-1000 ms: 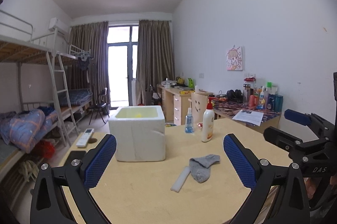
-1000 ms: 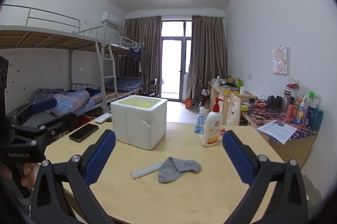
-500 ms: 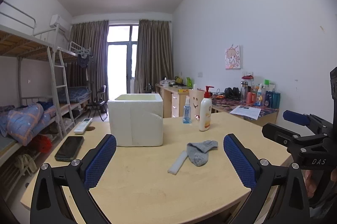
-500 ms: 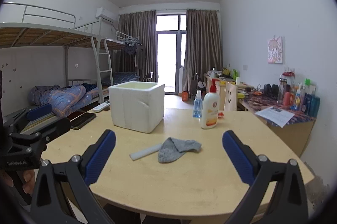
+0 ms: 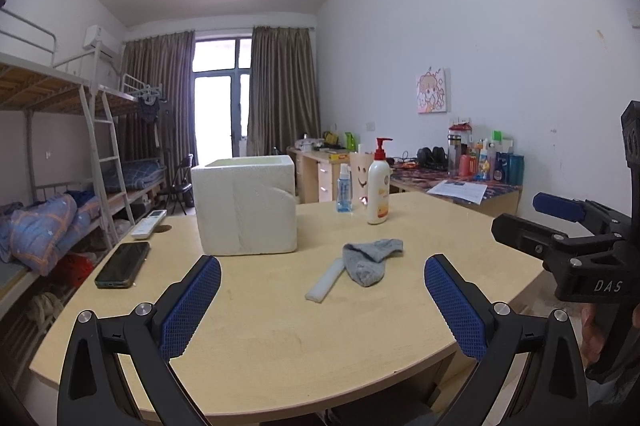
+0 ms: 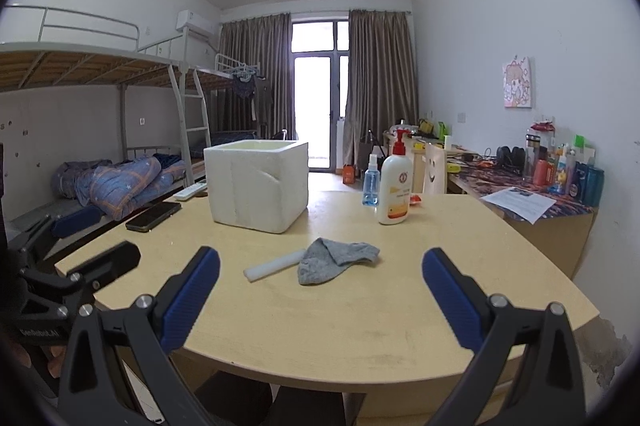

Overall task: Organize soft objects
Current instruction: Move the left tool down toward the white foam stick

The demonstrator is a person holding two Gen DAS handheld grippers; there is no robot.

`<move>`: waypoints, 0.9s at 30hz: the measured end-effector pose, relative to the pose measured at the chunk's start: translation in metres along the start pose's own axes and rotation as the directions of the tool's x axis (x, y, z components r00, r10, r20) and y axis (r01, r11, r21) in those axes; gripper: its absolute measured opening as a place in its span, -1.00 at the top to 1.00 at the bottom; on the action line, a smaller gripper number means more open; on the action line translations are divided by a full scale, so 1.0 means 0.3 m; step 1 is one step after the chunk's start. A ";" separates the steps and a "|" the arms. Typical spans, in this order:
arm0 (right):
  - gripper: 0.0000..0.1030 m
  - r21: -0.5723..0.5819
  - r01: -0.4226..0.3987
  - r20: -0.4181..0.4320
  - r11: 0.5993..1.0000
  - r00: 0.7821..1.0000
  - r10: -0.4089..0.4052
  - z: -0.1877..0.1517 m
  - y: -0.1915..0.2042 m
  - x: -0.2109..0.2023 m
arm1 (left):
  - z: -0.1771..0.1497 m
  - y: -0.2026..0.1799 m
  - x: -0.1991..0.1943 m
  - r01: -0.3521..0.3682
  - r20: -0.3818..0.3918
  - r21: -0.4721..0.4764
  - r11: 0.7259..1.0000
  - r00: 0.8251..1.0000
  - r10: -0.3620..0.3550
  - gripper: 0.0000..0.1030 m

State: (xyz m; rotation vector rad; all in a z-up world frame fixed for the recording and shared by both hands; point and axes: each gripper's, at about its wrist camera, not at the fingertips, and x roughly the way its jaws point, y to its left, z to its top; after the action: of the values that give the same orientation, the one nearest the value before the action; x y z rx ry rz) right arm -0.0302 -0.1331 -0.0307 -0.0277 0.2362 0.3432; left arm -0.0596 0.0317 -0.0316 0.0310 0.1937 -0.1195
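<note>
A grey sock (image 5: 370,258) (image 6: 334,260) lies crumpled in the middle of the round wooden table (image 5: 260,338) (image 6: 360,318). A white foam strip (image 5: 325,284) (image 6: 274,265) lies beside it, touching its left edge. A white foam box (image 5: 245,203) (image 6: 258,183), open on top, stands behind them. My left gripper (image 5: 322,306) is open and empty above the near table edge, short of the sock. My right gripper (image 6: 320,300) is open and empty, also short of the sock.
A lotion pump bottle (image 5: 378,185) (image 6: 395,181) and a small blue spray bottle (image 5: 344,187) (image 6: 370,185) stand behind the sock. A black phone (image 5: 122,264) (image 6: 154,216) and a white remote (image 5: 149,224) lie at the left. A cluttered desk (image 6: 532,185) stands at the right wall.
Both grippers have pulled back and dropped lower, so more of the table's near edge shows. The sock, strip and box have not moved. Both grippers stay open.
</note>
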 end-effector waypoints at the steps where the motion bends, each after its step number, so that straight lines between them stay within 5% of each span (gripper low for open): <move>1: -0.99 0.001 -0.001 -0.003 1.000 1.000 0.001 -0.002 -0.001 0.001 | 0.001 0.000 0.002 0.002 -0.002 -0.003 1.000 1.000 -0.002 -0.98; 27: -0.99 0.023 0.011 -0.106 1.000 0.994 -0.008 -0.002 -0.042 0.163 | 0.018 0.051 0.159 0.028 -0.097 -0.030 0.999 0.995 -0.031 -0.98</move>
State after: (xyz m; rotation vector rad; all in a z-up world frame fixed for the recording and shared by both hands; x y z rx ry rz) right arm 0.0186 -0.1290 -0.0429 -0.0241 0.3452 0.3298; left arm -0.0101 0.0413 -0.0352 0.0051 0.2937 -0.1444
